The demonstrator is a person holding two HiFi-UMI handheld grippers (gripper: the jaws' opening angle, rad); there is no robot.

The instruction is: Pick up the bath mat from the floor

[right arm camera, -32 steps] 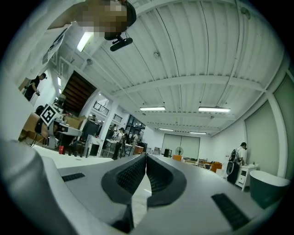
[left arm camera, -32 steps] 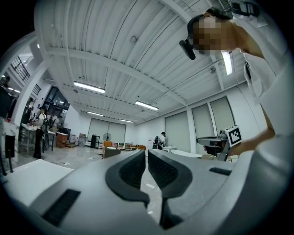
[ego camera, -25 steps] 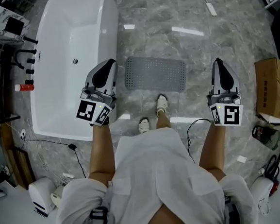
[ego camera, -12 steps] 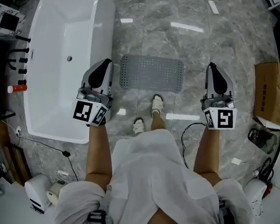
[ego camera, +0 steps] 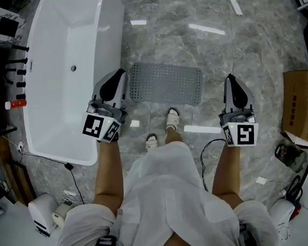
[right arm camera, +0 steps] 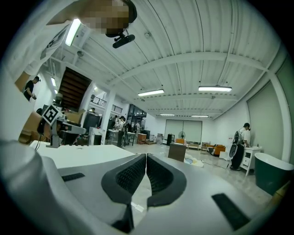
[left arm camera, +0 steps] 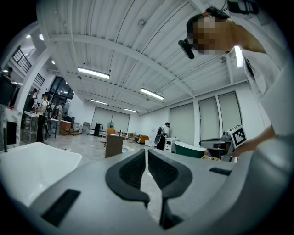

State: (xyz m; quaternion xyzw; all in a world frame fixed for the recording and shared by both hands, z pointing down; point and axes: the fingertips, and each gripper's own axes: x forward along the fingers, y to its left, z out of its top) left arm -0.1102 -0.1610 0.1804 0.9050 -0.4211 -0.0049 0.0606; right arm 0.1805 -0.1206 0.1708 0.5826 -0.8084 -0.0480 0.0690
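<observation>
bath mat [ego camera: 165, 84] on floor [ego camera: 245, 58], bathtub [ego camera: 69, 73] left, box [ego camera: 302, 107] far right.

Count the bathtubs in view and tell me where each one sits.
2. A white bathtub stands just left of the bath mat in the head view. A dark green bathtub stands far off in the left gripper view's background. Others may be hidden.

A white bathtub [ego camera: 62, 112] lies at ten o'clock on the grey marble floor [ego camera: 245, 58]; a cardboard box [ego camera: 301, 107] sits at three o'clock.
</observation>
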